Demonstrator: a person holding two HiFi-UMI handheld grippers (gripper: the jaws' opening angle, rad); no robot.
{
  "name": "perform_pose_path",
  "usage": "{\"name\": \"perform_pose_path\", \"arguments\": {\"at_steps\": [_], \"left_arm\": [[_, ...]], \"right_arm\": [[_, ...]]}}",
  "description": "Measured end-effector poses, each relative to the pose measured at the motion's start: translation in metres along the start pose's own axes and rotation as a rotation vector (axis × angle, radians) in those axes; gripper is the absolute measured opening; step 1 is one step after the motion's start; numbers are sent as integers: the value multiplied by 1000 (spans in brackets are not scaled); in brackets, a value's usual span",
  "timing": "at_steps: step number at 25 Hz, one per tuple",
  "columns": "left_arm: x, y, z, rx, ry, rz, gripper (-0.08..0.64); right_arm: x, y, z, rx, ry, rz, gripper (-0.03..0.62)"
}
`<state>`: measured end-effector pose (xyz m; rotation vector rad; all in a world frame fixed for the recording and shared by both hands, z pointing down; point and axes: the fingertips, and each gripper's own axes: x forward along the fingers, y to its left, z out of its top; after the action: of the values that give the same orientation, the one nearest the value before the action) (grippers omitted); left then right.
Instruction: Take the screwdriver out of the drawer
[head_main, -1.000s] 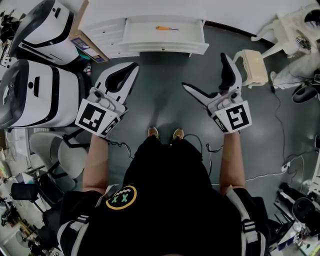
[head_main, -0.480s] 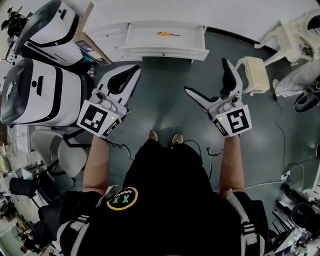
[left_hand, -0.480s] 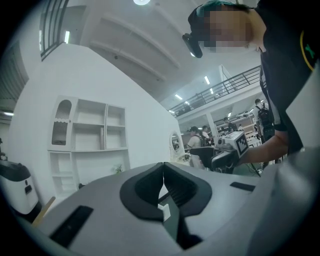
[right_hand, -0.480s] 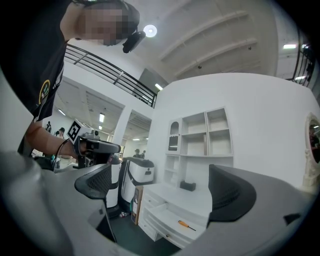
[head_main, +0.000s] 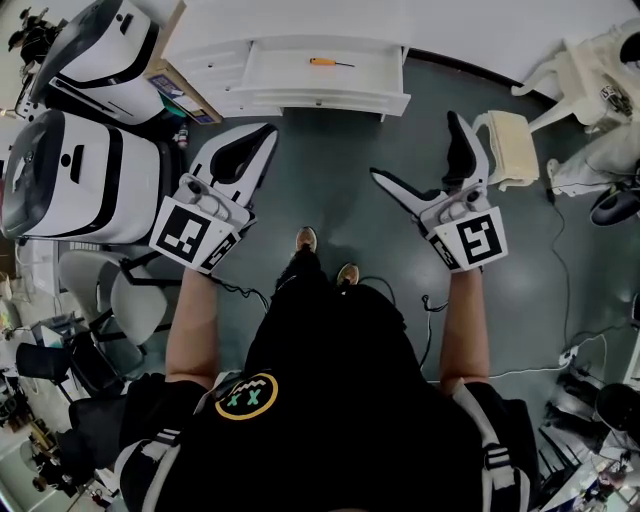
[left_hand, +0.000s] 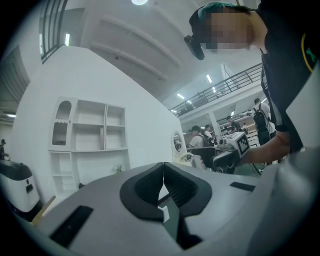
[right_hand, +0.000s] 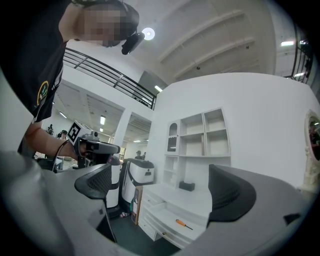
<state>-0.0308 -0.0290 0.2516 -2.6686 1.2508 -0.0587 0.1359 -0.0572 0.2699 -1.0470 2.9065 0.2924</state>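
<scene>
Now, screwdriver (head_main: 330, 62): lies in the open drawer (head_main: 285, 76), well ahead of your grippers.
Long axis: along the drawer's width, orange handle to your left, tip to your right.
Your left gripper (head_main: 266, 133): jaws pressed together, empty.
Your right gripper (head_main: 415, 147): jaws spread wide, empty.

The drawer (head_main: 325, 78) looked smooth, matt and white-painted; the screwdriver (head_main: 325, 62) had an orange plastic handle and thin metal shaft. The floor (head_main: 330, 190) was smooth grey, faintly shiny.
</scene>
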Motion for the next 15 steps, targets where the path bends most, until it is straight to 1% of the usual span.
{"name": "perform_pose_path", "arguments": {"at_steps": [7,11,15], "left_arm": [[25,14,-14,-2,4,-14,20],[45,39,-27,-9,-2,-21,20],[70,74,-42,-16,0,-24,20]], "right_arm": [[15,-24,-16,6,7,-13,581],[39,-43,-29,6,17,-24,583],[73,-68,-44,7,28,-29,581]]}}
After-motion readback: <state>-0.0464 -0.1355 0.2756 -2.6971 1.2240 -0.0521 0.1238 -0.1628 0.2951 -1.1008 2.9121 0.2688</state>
